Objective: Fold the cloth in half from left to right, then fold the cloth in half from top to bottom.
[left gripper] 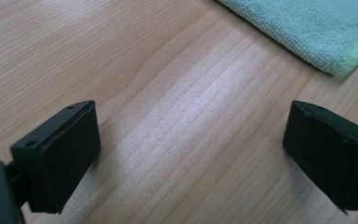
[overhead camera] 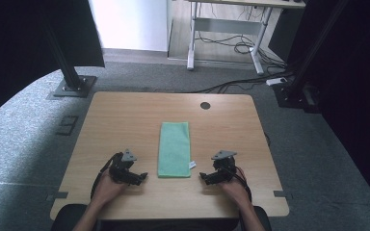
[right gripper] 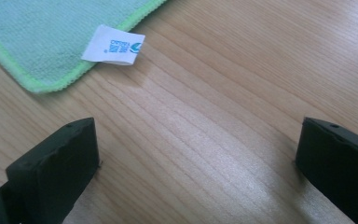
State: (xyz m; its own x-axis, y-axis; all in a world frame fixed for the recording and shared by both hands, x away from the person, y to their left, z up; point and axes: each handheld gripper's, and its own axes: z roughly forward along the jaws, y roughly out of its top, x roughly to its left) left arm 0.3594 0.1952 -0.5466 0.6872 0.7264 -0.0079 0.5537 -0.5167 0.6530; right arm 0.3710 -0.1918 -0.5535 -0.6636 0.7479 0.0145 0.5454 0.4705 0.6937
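I find the green cloth (overhead camera: 174, 149) lying flat and folded into a long strip at the middle of the bench (overhead camera: 125, 115), its near end between my two grippers and touching neither. My left gripper (overhead camera: 142, 176) rests low over the bare wood just left of the cloth's near corner with its jaws spread wide and nothing between them; my right gripper (overhead camera: 203, 176) sits likewise on the other side, jaws spread and empty, close to the corner that carries the white label (right gripper: 113, 45). Risks as I judge them: a pinch taken from here could catch only the top layer or the label, so the fold would peel open on lifting; a jaw tip pressed too low could scrape the wood and push the cloth rather than get under its edge; uneven pulls from the two sides could skew the strip. No box, tray or other container stands on the bench, so there are no contents to record.
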